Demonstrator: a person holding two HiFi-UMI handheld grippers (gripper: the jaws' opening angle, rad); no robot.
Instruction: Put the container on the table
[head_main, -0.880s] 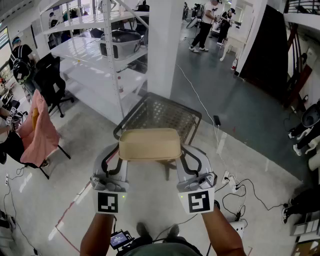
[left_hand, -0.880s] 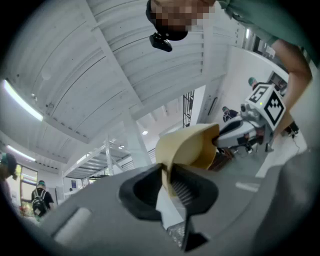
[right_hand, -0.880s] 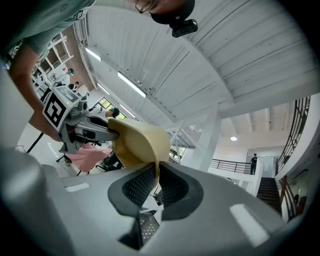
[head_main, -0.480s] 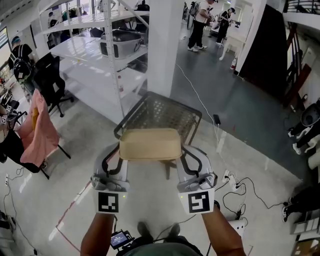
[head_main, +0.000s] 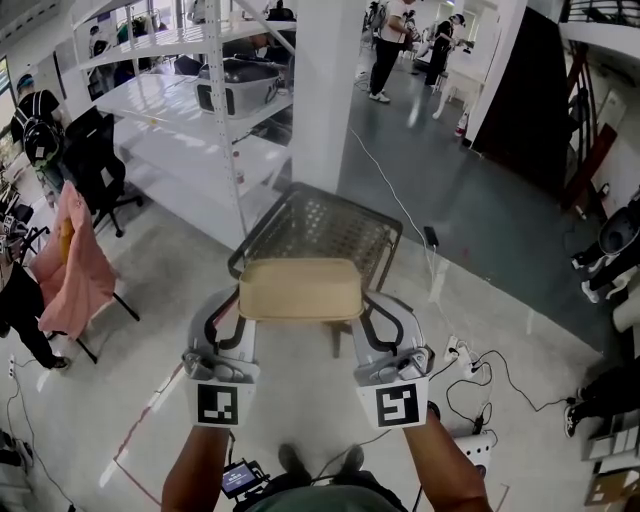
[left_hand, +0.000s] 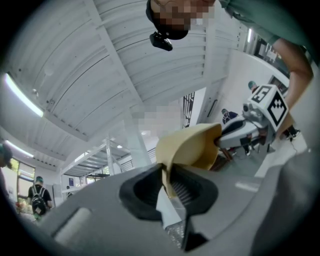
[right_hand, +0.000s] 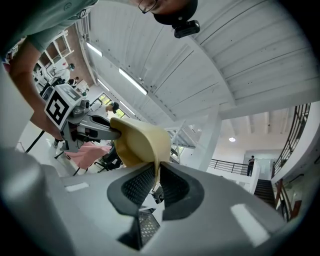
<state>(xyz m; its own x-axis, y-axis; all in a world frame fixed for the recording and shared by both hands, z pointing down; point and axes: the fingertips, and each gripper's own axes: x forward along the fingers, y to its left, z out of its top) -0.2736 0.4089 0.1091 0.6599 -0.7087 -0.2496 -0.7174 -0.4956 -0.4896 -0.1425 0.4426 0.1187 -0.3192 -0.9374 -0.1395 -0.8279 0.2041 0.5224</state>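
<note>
A tan rectangular container (head_main: 300, 288) hangs in the air in front of me, held level between both grippers. My left gripper (head_main: 238, 318) is shut on the rim of its left end, and my right gripper (head_main: 366, 318) is shut on the rim of its right end. In the left gripper view the thin tan rim (left_hand: 167, 175) is pinched between the ribbed pads, with the container (left_hand: 192, 147) curving away toward the other gripper. The right gripper view shows the same: the container (right_hand: 137, 142) and its edge (right_hand: 157, 172) clamped between the pads.
Below the container stands a dark wire-mesh chair (head_main: 320, 232). A white column (head_main: 330, 90) and white shelving (head_main: 200, 110) with a grey bin (head_main: 240, 85) rise behind it. A chair draped in pink cloth (head_main: 72, 260) is at left. Cables and a power strip (head_main: 470, 375) lie on the floor at right.
The container and both grippers keep their place in the head view. The background has shifted slightly and people in the distance have moved.
</note>
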